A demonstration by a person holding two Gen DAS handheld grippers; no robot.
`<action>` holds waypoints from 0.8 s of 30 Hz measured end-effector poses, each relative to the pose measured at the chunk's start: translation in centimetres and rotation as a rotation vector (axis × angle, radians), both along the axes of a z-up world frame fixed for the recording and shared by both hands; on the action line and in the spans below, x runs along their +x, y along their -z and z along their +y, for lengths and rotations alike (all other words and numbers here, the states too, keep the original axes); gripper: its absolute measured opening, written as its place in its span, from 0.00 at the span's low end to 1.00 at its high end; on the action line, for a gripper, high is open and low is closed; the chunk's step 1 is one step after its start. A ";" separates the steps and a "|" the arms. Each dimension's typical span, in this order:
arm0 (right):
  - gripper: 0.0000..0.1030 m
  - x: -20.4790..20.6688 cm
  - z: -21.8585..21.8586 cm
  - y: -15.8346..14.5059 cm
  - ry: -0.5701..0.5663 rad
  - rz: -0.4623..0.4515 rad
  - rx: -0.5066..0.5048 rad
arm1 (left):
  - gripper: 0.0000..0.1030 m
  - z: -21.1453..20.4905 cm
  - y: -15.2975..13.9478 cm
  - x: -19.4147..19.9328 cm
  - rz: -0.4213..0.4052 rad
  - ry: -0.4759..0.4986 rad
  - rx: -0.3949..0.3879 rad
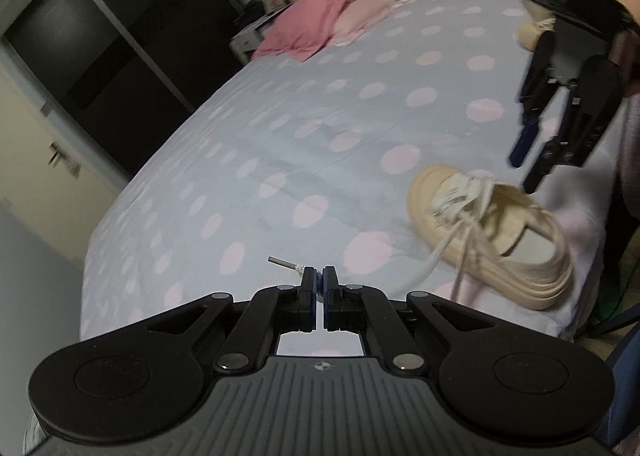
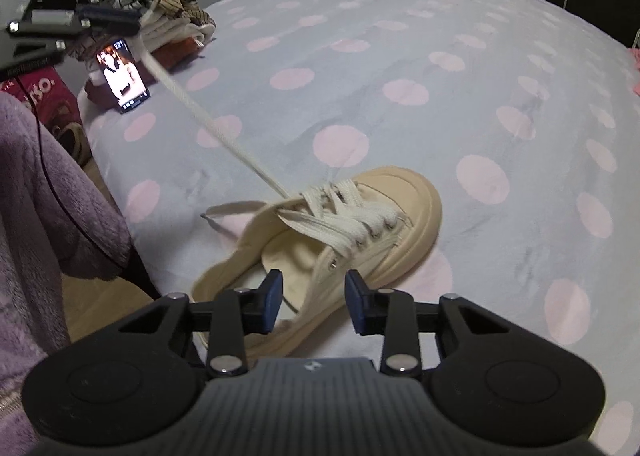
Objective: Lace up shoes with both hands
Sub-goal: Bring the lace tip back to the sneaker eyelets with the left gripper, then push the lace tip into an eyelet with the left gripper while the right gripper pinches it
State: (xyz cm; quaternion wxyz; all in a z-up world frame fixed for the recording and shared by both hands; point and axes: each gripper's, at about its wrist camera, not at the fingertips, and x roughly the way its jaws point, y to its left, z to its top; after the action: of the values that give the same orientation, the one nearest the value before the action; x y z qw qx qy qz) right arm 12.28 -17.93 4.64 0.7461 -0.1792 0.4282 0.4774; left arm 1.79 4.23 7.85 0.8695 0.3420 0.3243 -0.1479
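I keep the left gripper (image 1: 319, 290) clamped on the shoelace (image 2: 216, 127) near its aglet, drawn taut from the beige sneaker (image 2: 340, 248) on the bed (image 2: 400, 35); right gripper (image 2: 313, 302) jaws hover half-open above the collar, gripping nothing, ready to steady it.

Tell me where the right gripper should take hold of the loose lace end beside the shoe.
Grip the loose lace end near its tip, coming from above with the right gripper: it lies flat on the bedsheet, clear of the shoe, probably easiest pinched across its width.
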 end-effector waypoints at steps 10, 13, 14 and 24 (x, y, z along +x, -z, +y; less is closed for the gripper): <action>0.20 0.6 0.6 1.2 0.011 0.039 -0.015 | 0.01 -5.7 3.8 1.4 0.072 0.262 0.020; 0.15 1.1 0.3 1.6 0.029 0.052 -0.016 | 0.01 -7.7 5.5 1.8 0.113 0.348 0.024; 0.15 1.3 0.3 1.8 0.034 0.062 -0.014 | 0.01 -8.3 6.2 1.9 0.127 0.375 0.031; 0.07 2.1 -0.5 2.2 0.065 0.121 -0.002 | 0.01 -11.0 10.9 2.6 0.209 0.542 0.103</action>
State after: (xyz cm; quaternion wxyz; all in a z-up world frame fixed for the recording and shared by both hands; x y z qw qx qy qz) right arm 14.34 -18.44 2.40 0.7338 -0.1368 0.4785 0.4623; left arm 4.37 -6.78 -3.02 0.7415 0.4428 0.3161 -0.3926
